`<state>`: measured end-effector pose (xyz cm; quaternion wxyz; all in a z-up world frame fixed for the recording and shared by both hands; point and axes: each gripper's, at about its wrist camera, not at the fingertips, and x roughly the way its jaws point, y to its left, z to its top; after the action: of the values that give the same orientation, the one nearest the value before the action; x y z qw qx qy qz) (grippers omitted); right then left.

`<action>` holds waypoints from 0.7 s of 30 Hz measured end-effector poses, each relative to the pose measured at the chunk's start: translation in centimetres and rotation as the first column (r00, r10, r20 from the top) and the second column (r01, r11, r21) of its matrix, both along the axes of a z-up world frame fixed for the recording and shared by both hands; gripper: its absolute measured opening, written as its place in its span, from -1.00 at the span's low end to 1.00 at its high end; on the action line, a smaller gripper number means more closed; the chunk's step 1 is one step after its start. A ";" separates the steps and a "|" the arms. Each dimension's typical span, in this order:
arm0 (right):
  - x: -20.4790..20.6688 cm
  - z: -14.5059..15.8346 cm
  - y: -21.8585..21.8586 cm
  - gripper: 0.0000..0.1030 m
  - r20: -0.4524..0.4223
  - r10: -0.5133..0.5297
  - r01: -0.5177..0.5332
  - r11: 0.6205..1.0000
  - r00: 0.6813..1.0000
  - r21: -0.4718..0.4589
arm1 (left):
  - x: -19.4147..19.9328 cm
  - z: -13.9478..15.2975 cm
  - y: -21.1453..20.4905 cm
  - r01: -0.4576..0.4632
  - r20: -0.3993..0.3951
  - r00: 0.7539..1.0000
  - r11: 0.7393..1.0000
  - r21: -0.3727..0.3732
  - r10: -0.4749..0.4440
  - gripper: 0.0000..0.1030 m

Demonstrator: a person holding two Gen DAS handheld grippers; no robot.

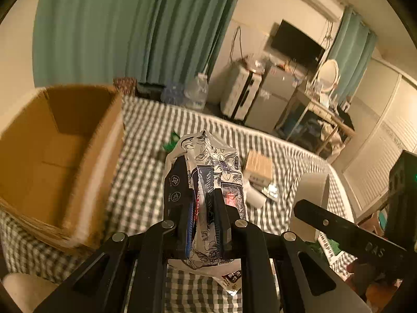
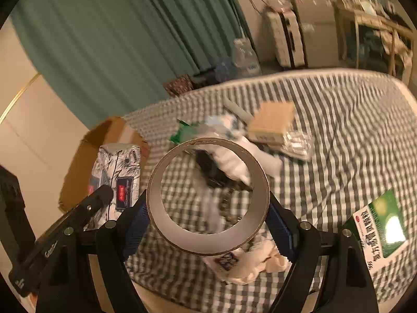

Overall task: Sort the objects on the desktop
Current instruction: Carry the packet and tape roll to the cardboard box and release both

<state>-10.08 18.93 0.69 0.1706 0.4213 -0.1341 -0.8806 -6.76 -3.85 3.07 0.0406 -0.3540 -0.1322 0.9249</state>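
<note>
Two loads aloft over the checked bed (image 1: 146, 130): left gripper (image 1: 203, 224), jaws pinching the floral-printed tissue pack (image 1: 208, 167), hangs just right of the open brown cardboard box (image 1: 62, 140); right gripper (image 2: 208, 221), jaws wide around the grey tape roll (image 2: 208, 195), hangs farther right.

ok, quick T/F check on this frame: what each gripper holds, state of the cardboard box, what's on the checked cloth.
1. The left gripper is shut on a floral tissue pack. True.
2. The right gripper holds a roll of tape. True.
3. The cardboard box is closed with its flaps down. False: it is open on top, its inside showing.
4. The checked cloth is bare. False: a small tan box and wrappers lie on it.
5. The curtain is red. False: green.
</note>
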 end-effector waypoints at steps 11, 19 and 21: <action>3.8 9.5 -10.5 0.59 -0.158 0.198 -0.193 0.980 0.967 0.046 | 0.9 7.7 -8.6 -0.086 -0.086 0.994 0.977 -0.197 0.070 -0.73; 1.2 9.8 -20.4 0.59 -0.098 0.349 -0.353 0.936 0.932 -0.021 | -0.1 4.8 -17.6 -0.174 -0.047 0.985 0.966 -0.190 0.168 -0.73; 0.0 8.6 -22.2 0.59 -0.058 0.379 -0.382 0.923 0.924 -0.042 | -0.6 3.4 -18.8 -0.173 -0.037 0.985 0.966 -0.194 0.169 -0.73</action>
<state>-10.12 -3.28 9.28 0.3525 0.4130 -0.0689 -0.8369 -7.33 -22.60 6.51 -0.0730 -0.3341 -0.0699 0.9371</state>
